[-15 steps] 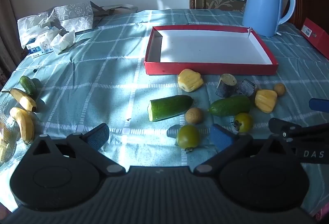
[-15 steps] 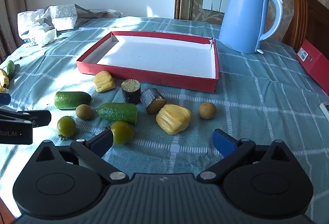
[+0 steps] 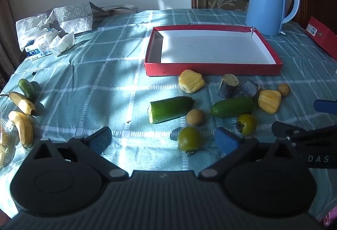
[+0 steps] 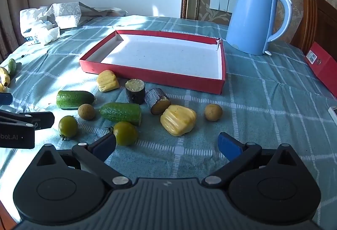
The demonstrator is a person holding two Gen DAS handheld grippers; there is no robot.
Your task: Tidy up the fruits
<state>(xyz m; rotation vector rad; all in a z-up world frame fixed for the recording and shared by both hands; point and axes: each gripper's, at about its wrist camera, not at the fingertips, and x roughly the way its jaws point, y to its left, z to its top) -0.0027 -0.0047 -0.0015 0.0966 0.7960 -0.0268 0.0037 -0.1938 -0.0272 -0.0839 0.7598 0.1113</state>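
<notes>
1. Fruits lie scattered on the worktop [image 4: 273, 103] just near of the red tray [image 4: 160, 80], which holds nothing.
2. Among them: two yellow jackfruit pieces [image 4: 178, 122], two cucumber halves [image 4: 121, 112], two green tomatoes [image 4: 125, 133], two dark cut stumps [image 4: 135, 90] and two small brown round fruits [image 4: 213, 112].
3. Bananas [image 3: 23, 101] sit far off at the left edge.
4. Left gripper [image 3: 162, 138] hangs with fingers spread wide, holding nothing; one tomato lies between them, untouched.
5. Right gripper [image 4: 167, 145] likewise stands wide apart, empty.
6. A blue kettle [image 4: 257, 19] stands beyond the tray.
</notes>
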